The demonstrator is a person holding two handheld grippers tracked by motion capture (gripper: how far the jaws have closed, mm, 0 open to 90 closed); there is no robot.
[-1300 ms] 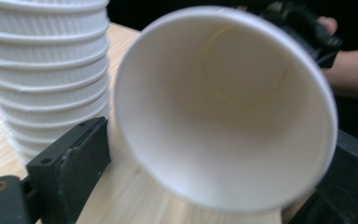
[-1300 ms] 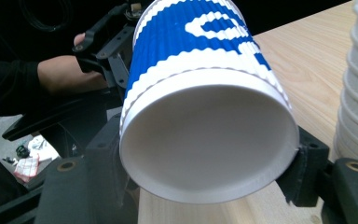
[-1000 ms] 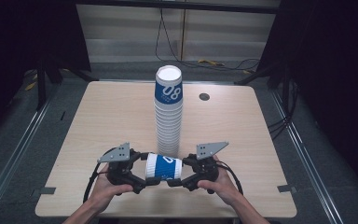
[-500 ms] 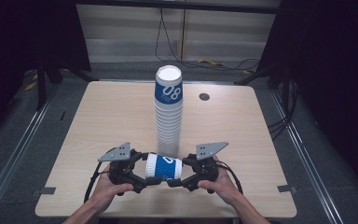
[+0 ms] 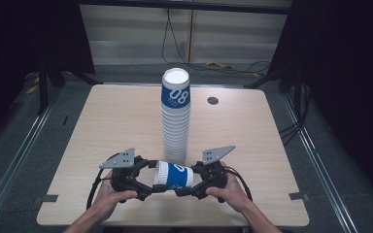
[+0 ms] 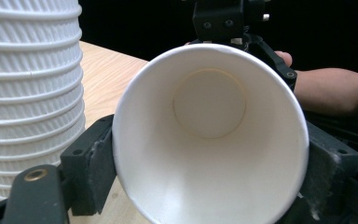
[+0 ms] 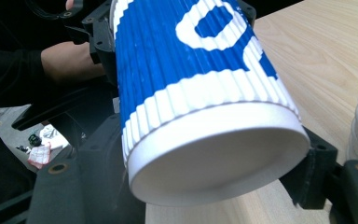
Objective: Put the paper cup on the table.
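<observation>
A blue-and-white ribbed paper cup [image 5: 174,175] lies level just above the table's front, between my two grippers. My left gripper [image 5: 150,177] is shut on its open rim; both pads press the rim of the cup [image 6: 209,140] in the left gripper view. My right gripper [image 5: 187,180] is at the cup's base. Its jaws have just been opening, and they flank the base of the cup [image 7: 205,93] closely without clamping it. A tall stack of the same cups [image 5: 176,116] stands upright right behind.
The wooden table [image 5: 102,126] has a small dark round plug [image 5: 212,101] at the back right. The cup stack [image 6: 28,93] rises close beside the held cup. Dark floor with rails surrounds the table.
</observation>
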